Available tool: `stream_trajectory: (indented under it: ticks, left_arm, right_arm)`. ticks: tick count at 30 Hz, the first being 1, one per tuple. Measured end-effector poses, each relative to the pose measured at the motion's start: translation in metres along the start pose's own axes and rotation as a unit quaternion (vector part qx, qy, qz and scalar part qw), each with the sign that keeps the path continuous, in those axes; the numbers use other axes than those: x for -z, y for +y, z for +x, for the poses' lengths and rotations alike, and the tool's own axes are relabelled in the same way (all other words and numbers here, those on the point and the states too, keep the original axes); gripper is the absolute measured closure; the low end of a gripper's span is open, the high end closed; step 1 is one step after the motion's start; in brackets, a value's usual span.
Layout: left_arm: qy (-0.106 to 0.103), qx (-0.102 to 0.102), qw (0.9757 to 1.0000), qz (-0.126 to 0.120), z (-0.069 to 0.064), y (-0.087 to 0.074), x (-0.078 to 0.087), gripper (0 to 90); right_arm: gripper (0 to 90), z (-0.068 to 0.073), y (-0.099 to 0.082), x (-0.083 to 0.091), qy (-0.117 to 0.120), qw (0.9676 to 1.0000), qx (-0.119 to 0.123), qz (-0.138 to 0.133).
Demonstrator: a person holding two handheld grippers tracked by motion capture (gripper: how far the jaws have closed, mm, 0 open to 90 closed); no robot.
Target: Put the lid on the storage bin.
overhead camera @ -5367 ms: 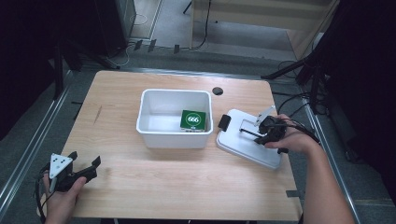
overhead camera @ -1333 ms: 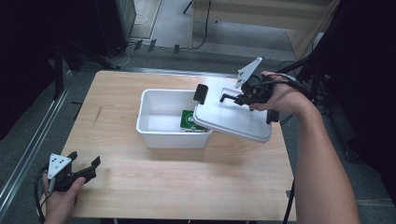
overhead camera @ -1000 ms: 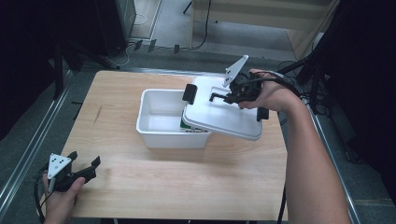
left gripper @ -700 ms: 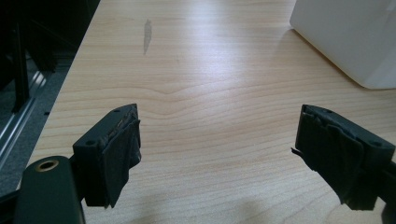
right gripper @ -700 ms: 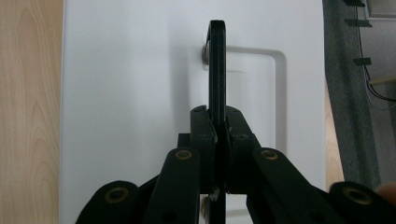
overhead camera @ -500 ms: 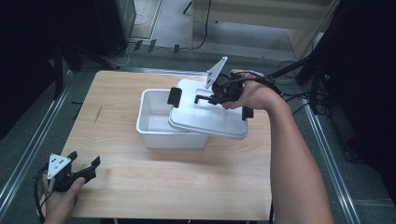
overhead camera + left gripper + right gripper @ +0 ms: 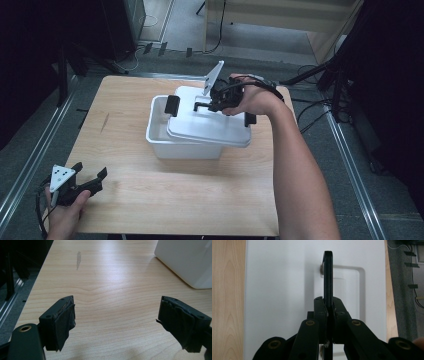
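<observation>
The table [image 7: 175,200] across the middle of the high view is pale wood with fine straight grain, and carries one short grey smear [image 7: 104,122] toward its left side; the tub [image 7: 180,145] at centre frame is plain white; the lid [image 7: 210,125] over it is the same white, with black clips at its left and right ends and a black handle [image 7: 327,270] standing at its middle; the right gripper [image 7: 220,97], upper centre, is black with brass-coloured rivets and a light grey plate; the left gripper [image 7: 75,185], lower left, is black too, its plate grey with dark dots; the floor [image 7: 360,165] at the right edge is dark grey.
</observation>
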State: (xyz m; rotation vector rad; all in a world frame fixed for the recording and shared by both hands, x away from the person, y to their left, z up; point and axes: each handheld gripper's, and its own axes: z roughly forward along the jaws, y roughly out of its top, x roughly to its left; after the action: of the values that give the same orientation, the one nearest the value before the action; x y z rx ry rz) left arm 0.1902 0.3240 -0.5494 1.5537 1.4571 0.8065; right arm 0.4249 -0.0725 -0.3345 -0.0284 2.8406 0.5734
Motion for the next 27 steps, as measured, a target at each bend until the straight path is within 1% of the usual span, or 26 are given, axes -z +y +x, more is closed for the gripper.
stream_trajectory:
  ticks: [2,4,5,8,10,11,13,16,18,19,20,22,23,24,25,26,27]
  left_arm:
    - [0.000,0.000,1.0000,0.000,0.000,0.000,0.000,14.7]
    - [0.000,0.000,1.0000,0.000,0.000,0.000,0.000,14.7]
    - [0.000,0.000,1.0000,0.000,0.000,0.000,0.000,14.7]
    - [0.000,0.000,1.0000,0.001,0.000,0.000,0.000,14.7]
    - [-0.001,0.000,1.0000,0.001,0.000,0.000,0.000,14.7]
    - [-0.001,0.000,1.0000,0.001,0.000,0.000,0.000,14.7]
    - [-0.001,0.001,1.0000,0.000,0.001,0.000,0.000,14.7]
    - [-0.002,0.002,1.0000,0.000,0.001,0.000,0.000,14.7]
    - [-0.003,0.004,1.0000,0.000,0.001,0.000,0.001,14.7]
    - [-0.003,0.004,1.0000,0.000,0.001,0.000,0.001,14.7]
    - [-0.003,0.004,1.0000,0.000,0.001,0.000,0.001,14.7]
    - [-0.002,0.003,1.0000,-0.001,0.001,0.000,0.000,14.7]
    - [-0.002,0.003,1.0000,-0.001,0.001,0.000,0.000,14.7]
    - [-0.003,0.003,1.0000,-0.001,0.001,0.000,0.001,14.7]
    - [-0.003,0.003,1.0000,-0.001,0.001,0.000,0.001,14.7]
    - [-0.003,0.004,1.0000,-0.001,0.001,0.000,0.001,14.7]
    - [-0.004,0.003,1.0000,0.000,0.001,0.000,0.001,14.8]
  right_arm:
    - [85.5,0.000,0.004,-0.002,-0.003,1.0000,0.000,0.001]
    - [85.4,0.000,0.008,-0.005,0.002,1.0000,0.007,-0.002]
    - [85.4,0.001,0.011,-0.006,0.003,1.0000,0.006,-0.002]
    - [85.5,0.001,0.017,-0.011,0.002,0.9999,0.013,-0.003]
    - [85.5,0.002,0.022,-0.015,0.008,0.9998,0.016,-0.005]
    - [85.4,0.003,0.024,-0.016,0.007,0.9999,0.014,-0.004]
    - [85.5,0.003,0.027,-0.019,0.008,0.9998,0.019,-0.005]
    - [85.4,0.003,0.030,-0.022,0.008,0.9998,0.018,0.001]
    - [85.5,0.001,0.032,-0.023,0.012,0.9996,0.025,-0.003]
    - [85.5,0.002,0.033,-0.024,0.009,0.9997,0.021,-0.004]
    - [85.5,0.001,0.034,-0.024,0.012,0.9996,0.026,-0.004]
    - [85.4,0.001,0.036,-0.025,0.014,0.9995,0.027,-0.005]
    - [85.5,0.002,0.037,-0.025,0.012,0.9997,0.023,-0.002]
    - [85.5,0.001,0.039,-0.027,0.016,0.9994,0.029,-0.005]
    - [85.5,0.002,0.040,-0.027,0.014,0.9995,0.027,-0.003]
    - [85.4,0.001,0.041,-0.028,0.017,0.9993,0.033,-0.005]
    - [85.5,0.002,0.043,-0.028,0.015,0.9994,0.030,-0.003]
